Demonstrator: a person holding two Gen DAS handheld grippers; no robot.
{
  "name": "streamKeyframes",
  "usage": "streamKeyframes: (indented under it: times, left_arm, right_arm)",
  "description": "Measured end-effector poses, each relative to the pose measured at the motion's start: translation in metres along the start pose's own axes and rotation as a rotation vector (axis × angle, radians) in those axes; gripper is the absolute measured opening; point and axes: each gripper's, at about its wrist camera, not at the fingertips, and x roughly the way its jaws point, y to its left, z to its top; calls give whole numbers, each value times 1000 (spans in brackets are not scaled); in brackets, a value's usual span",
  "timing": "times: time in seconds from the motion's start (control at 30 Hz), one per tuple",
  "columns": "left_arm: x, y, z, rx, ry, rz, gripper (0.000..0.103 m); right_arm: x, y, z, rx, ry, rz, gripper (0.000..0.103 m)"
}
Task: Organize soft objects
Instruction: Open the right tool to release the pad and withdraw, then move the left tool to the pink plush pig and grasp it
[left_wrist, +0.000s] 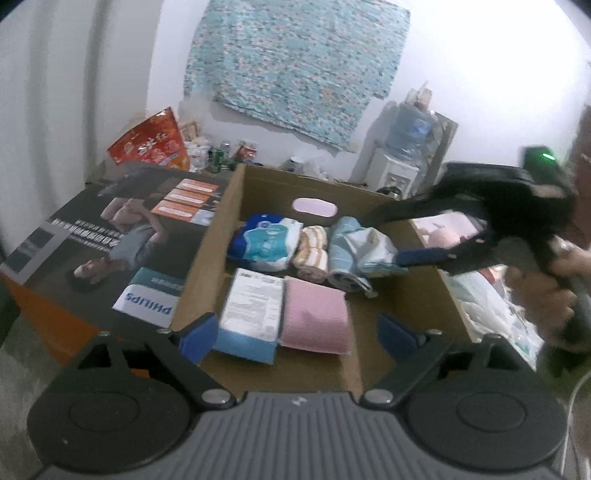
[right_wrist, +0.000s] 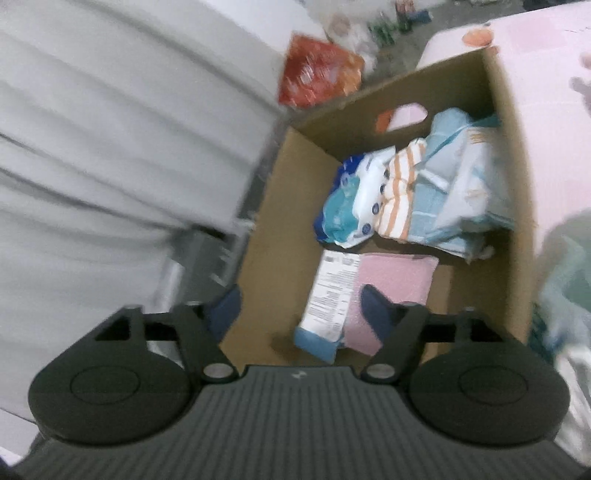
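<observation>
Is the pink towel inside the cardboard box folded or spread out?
Folded. The pink towel lies as a neat, thick rectangle on the floor of the cardboard box, beside a labelled packet.

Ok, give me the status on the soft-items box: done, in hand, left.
Done: the cardboard box holds a back row of blue-white pack, striped towel and light blue cloth, with a labelled pack and pink towel in front. In hand: nothing; left gripper and right gripper are open and empty. Left: soft items outside the box, right.

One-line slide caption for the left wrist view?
Open left tool over a cardboard box of packed soft goods, right tool open above the blue towel.
</observation>
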Motion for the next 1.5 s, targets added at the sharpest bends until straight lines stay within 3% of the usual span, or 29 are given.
streamKeyframes:
  times: [0.23,0.37,0.5,0.63,0.8,0.97,1.13,1.27,1.5]
  left_arm:
    - [7,-40,11,94,13,-45,101]
    - [9,-55,22,127,11,-42,101]
    - [8,-61,41,127,14,-9,101]
    - [4,-73,66,120,12,5,101]
    - [13,-108,102,139,35,-70,102]
    - [50,-163,126,209,113,-140,102]
    - [105,-219,138,265,221,-188,102]
    - [163,-258,150,250,344,-237,102]
    - [278,-314,164,160,511,-174,102]
  right_arm:
    - [-116,-65,-50,102,-282,112,87]
    - [-178,-111,-85,180,-446,94,87]
    - [-215,-148,-112,239,-531,62,88]
    - [-233,-167,-122,229,-565,14,88]
    - [-235,-180,-120,174,-572,0,88]
    - [-226,-182,-112,120,-553,-31,88]
    - [-229,-186,-108,97,-560,-58,88]
    - [-229,-193,-100,91,-566,-78,88]
    - [-221,-210,-88,73,-578,-134,88]
